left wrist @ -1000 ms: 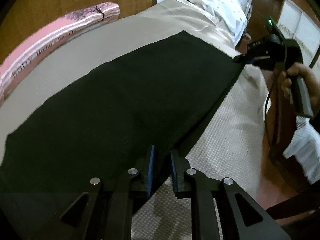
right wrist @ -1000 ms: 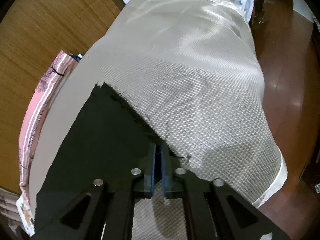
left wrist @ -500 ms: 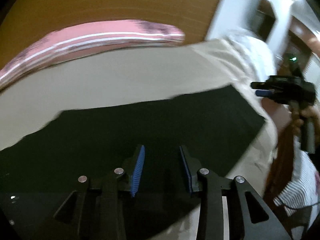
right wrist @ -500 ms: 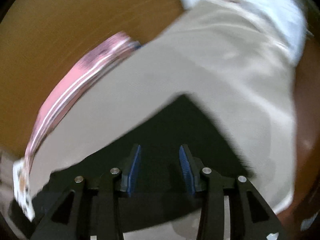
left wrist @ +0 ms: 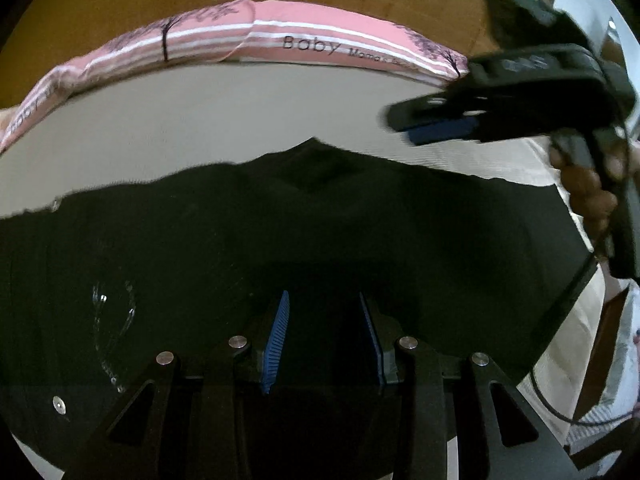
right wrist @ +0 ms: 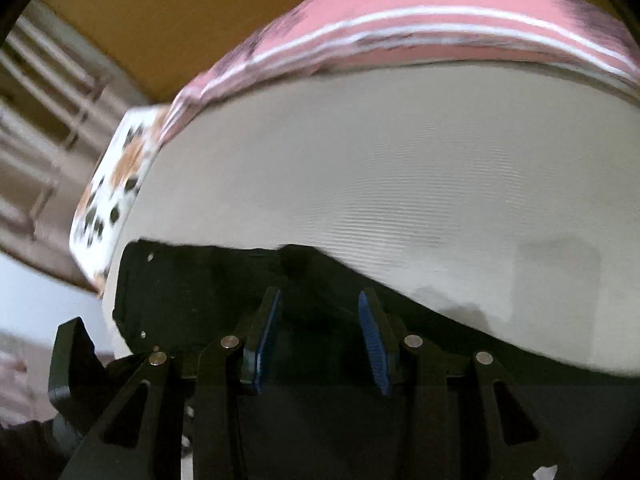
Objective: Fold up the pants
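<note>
Hovering over the black pants (left wrist: 280, 240), we have the left tool (left wrist: 324, 340) spread with nothing between its blue pads, the cloth lying flat on the bed (left wrist: 200, 128) just under and ahead of the tips. Our right tool (right wrist: 318, 340) is likewise spread and empty above the same dark fabric. We judge it light, limp and prone to sagging, so pinch an edge or corner.

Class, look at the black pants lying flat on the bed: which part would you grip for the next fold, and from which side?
Probably the pants at their far edge, near the peak. Reach over from the near side: the cloth lies flat, and only its edges offer a lip to pinch.
</note>
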The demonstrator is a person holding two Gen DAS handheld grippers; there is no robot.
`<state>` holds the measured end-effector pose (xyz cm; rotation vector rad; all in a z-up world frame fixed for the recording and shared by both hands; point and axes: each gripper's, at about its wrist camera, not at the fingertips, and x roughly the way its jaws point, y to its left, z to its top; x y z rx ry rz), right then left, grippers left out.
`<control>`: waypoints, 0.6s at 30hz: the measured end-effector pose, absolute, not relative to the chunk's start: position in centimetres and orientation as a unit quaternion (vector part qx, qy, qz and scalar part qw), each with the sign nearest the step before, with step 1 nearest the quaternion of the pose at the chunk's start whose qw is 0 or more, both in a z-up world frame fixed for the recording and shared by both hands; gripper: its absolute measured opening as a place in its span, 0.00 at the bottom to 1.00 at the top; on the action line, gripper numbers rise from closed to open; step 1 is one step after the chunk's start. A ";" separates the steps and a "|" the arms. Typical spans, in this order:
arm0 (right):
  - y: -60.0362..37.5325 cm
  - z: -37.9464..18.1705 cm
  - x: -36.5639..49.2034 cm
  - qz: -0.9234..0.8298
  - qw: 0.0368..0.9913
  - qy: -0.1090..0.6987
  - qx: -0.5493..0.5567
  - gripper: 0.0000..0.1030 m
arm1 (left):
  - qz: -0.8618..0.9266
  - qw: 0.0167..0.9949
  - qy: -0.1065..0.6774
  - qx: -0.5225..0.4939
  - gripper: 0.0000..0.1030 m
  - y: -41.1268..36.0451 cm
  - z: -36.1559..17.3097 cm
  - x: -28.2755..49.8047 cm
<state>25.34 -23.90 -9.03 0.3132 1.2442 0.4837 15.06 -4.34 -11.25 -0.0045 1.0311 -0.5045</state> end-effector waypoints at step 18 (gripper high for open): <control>-16.8 -13.2 30.5 0.237 0.778 0.579 0.051 0.08 | -0.272 0.843 0.463 -0.025 0.36 -2.5 -12.1 14.2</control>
